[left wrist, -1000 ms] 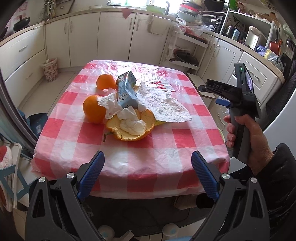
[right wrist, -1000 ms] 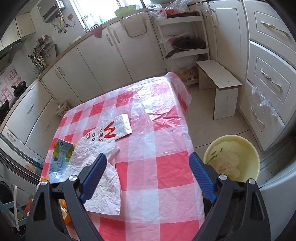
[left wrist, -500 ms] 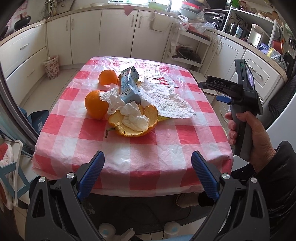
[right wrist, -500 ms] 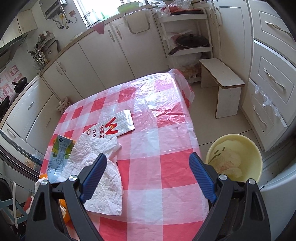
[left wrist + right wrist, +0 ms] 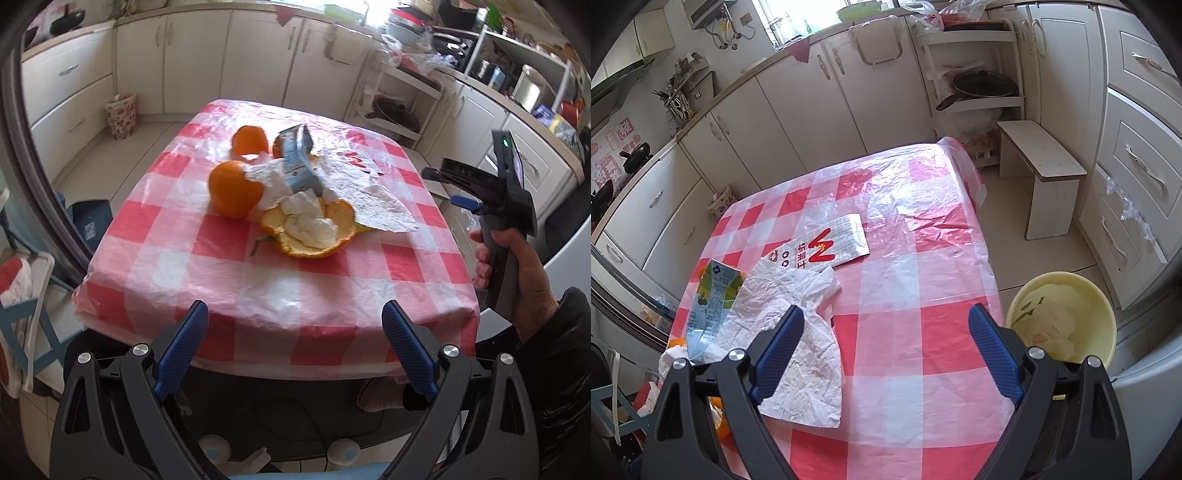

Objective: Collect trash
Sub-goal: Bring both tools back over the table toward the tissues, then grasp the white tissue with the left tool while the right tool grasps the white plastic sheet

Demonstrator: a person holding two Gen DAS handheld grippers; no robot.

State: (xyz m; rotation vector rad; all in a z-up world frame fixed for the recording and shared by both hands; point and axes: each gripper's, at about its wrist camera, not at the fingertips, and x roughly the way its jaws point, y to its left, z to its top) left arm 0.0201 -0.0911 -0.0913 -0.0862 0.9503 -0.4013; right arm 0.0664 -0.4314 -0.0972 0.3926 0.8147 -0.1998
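Note:
On the red-checked table [image 5: 369, 295] lies an orange peel [image 5: 314, 232] holding a crumpled tissue [image 5: 310, 225], with a crushed juice carton [image 5: 299, 162], a large crumpled paper [image 5: 365, 192] and a white printed bag [image 5: 827, 247] behind it. The carton [image 5: 713, 302] and paper [image 5: 798, 332] also show in the right wrist view. My left gripper [image 5: 295, 343] is open and empty, before the table's near edge. My right gripper [image 5: 886, 350] is open and empty above the table's right side; its body [image 5: 498, 199] shows at the right of the left wrist view.
Whole oranges [image 5: 232, 188] [image 5: 249, 139] sit by the trash. A yellow basin [image 5: 1060, 321] with scraps stands on the floor right of the table. A small wooden stool [image 5: 1041, 173] and white cabinets [image 5: 1137, 147] stand beyond. A wicker basket [image 5: 122, 114] sits at far left.
Both grippers have drawn back a little and risen; the table looks slightly farther in the left wrist view. Both stay open. Nothing on the table has moved.

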